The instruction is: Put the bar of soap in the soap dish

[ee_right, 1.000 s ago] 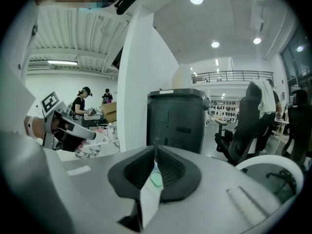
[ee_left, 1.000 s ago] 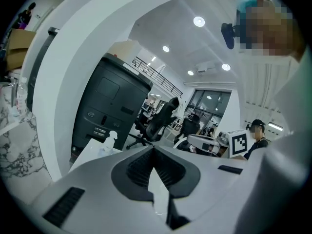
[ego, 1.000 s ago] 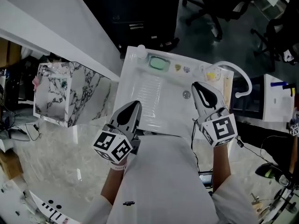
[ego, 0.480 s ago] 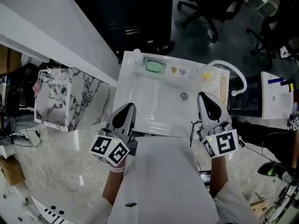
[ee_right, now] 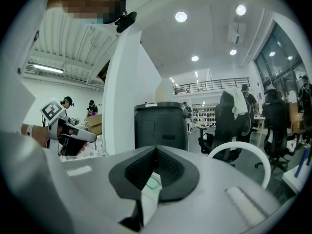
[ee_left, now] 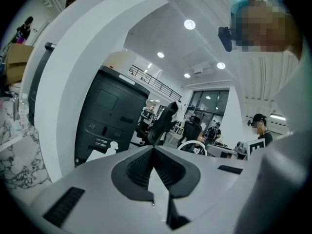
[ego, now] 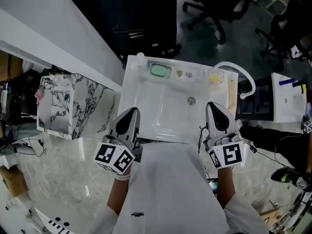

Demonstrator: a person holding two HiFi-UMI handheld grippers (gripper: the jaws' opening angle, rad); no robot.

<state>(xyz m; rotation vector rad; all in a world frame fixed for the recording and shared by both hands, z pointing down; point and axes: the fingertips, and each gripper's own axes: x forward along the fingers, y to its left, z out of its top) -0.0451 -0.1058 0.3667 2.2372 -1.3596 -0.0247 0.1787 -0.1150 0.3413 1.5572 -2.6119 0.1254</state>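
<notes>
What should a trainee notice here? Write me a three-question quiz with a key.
1. True or false: the right gripper holds something.
2. Where in the white basin does the green soap lie, as the head view shows it? A far left corner; B near right corner; C the middle.
3. Fill in: the left gripper's jaws are ____.
Key: 1 false; 2 A; 3 shut, with nothing between them.

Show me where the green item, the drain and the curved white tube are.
green item (ego: 160, 70), head view, its green middle.
drain (ego: 191, 100), head view, its round centre.
curved white tube (ego: 236, 65), head view, top of its arc.
</notes>
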